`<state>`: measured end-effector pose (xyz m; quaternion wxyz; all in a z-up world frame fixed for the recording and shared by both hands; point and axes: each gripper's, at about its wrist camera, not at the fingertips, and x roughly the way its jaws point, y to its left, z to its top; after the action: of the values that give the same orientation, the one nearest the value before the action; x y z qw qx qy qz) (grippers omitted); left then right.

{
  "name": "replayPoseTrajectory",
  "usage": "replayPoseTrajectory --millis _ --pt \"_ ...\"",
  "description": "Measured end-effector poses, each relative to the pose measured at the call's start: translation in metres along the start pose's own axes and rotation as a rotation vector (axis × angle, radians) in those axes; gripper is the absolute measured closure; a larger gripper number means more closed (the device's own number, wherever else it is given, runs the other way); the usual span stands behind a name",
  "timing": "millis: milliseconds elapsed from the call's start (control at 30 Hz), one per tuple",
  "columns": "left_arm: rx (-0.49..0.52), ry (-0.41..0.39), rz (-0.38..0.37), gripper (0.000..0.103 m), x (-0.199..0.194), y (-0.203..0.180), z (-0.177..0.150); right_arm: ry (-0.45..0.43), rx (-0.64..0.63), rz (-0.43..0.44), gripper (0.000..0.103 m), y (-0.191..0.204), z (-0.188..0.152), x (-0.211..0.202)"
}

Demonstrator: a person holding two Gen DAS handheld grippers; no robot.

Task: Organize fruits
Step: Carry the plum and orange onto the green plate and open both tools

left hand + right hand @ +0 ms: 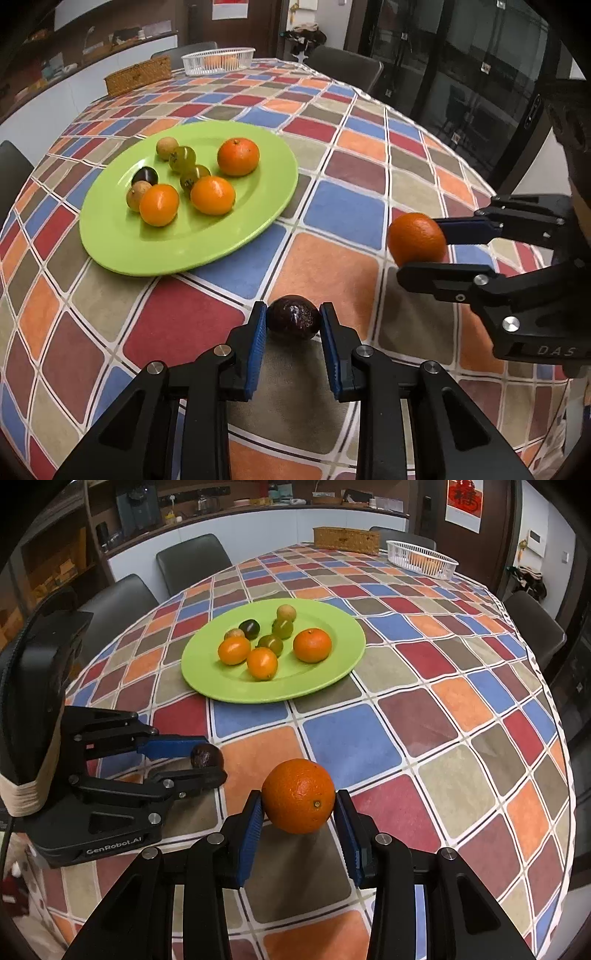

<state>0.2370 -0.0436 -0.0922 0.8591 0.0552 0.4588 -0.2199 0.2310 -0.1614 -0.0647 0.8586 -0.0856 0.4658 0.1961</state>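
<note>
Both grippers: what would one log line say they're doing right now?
left gripper: shut on dark fruit | right gripper: shut on orange | green plate: eight fruits

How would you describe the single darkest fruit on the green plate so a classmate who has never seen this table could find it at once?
Start at the green plate on the checkered tablecloth. Among its fruit, find the two smaller oranges side by side, then look just behind them. There sits the dark fruit: small, round and almost black, the only one there that is not orange, green or tan.

Orange (298, 795) and dark fruit (293, 316) clamped; others plated.
</note>
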Motion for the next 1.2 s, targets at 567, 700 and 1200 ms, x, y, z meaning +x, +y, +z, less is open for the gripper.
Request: replayPoseTrajectory --millis 567,700,1200 --pt "-0.049 -0.196 0.024 0.074 -0.066 0.018 0.03 -0.138 0.029 0.031 0.063 0.008 0.038 -0.029" --pt "-0.063 -0.229 0.047 0.074 -0.074 0.028 0.041 -0.168 0.028 0.037 0.063 0.012 0.052 -0.032" --pt "-0.126 -0.301 0.084 0.074 -0.076 0.067 0.076 -0.226 0.031 0.041 0.063 0.014 0.105 -0.021"
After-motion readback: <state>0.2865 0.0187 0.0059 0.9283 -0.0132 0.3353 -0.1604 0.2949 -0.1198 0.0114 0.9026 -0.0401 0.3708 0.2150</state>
